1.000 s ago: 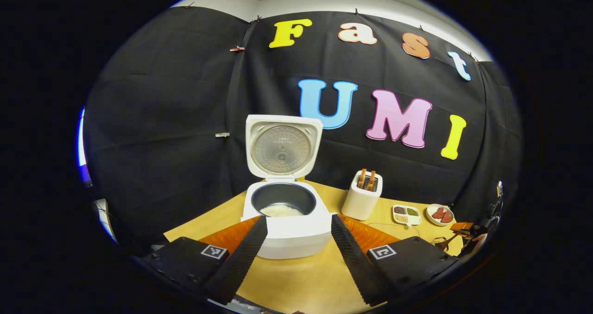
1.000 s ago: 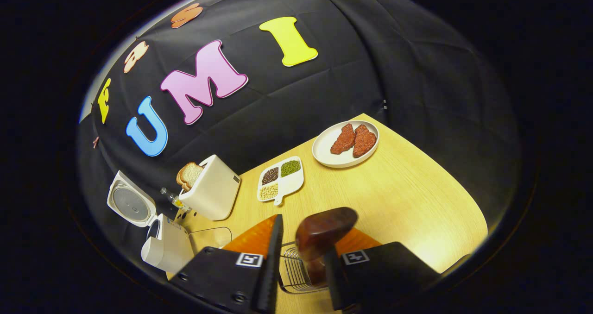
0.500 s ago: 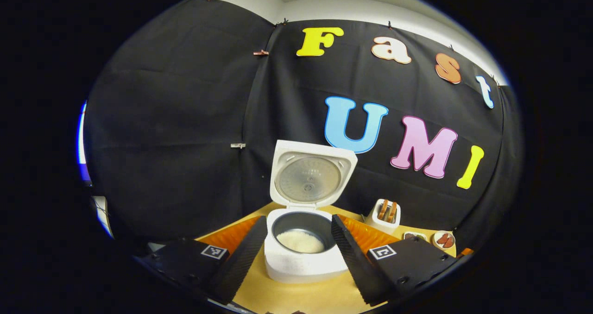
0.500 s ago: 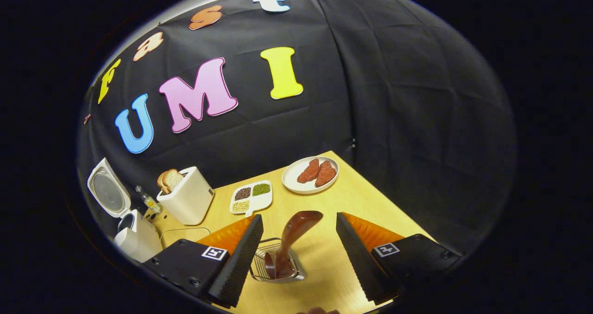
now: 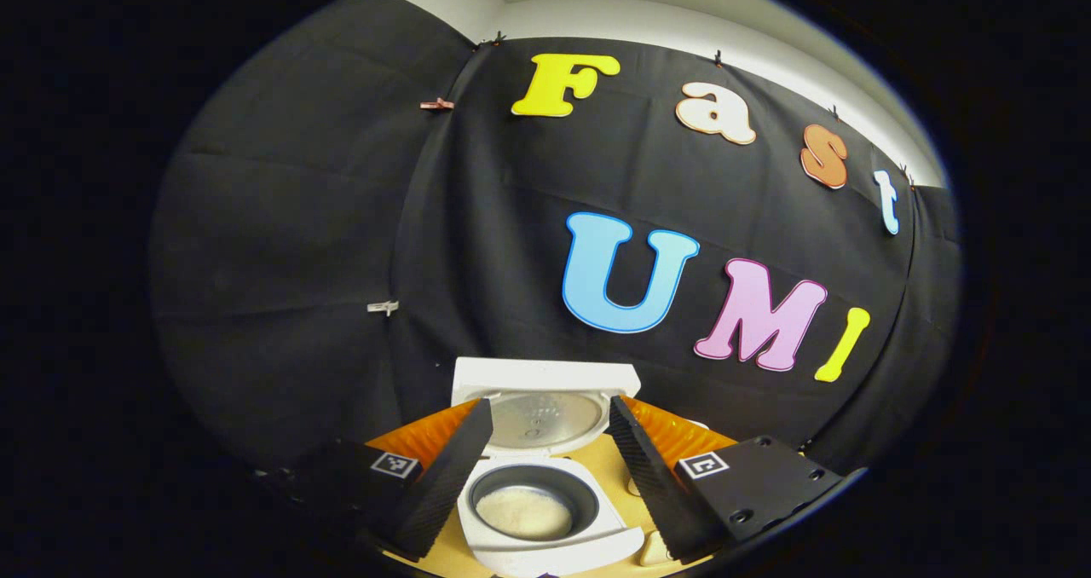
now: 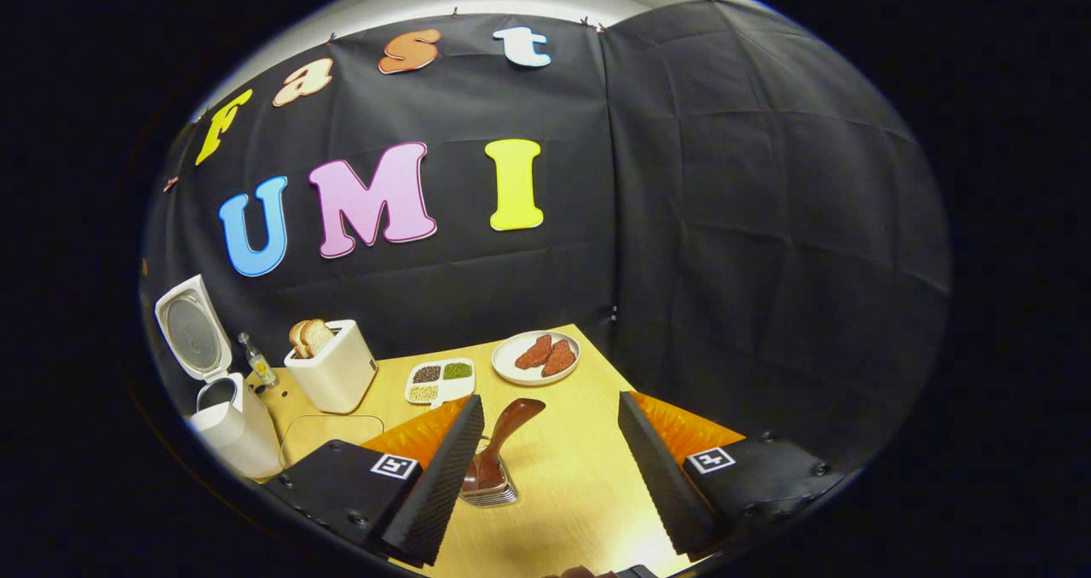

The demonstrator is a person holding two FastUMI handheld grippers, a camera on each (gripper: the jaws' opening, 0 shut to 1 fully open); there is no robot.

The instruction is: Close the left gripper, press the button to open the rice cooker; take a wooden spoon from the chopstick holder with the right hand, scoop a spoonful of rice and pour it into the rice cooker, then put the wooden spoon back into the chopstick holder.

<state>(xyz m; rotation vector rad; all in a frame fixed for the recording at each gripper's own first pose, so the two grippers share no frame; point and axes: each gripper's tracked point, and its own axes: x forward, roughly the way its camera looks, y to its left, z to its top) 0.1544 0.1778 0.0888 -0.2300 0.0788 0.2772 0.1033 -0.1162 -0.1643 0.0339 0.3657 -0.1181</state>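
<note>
The white rice cooker stands with its lid up, and white rice lies in the dark pot. My left gripper hangs open above and in front of it, with nothing between its fingers. In the right gripper view, the wooden spoon stands bowl-up in the wire chopstick holder on the table. My right gripper is open above the holder and clear of the spoon. The open rice cooker also shows at the far left of that view.
On the wooden table, a white toaster holding bread stands right of the cooker, with a small bottle between them. Farther right lie a divided dish of beans and a plate of meat slices.
My right gripper let go of the spoon, opened and drew back up from the holder. My left gripper rose and tilted, so the cooker sank low in its view.
</note>
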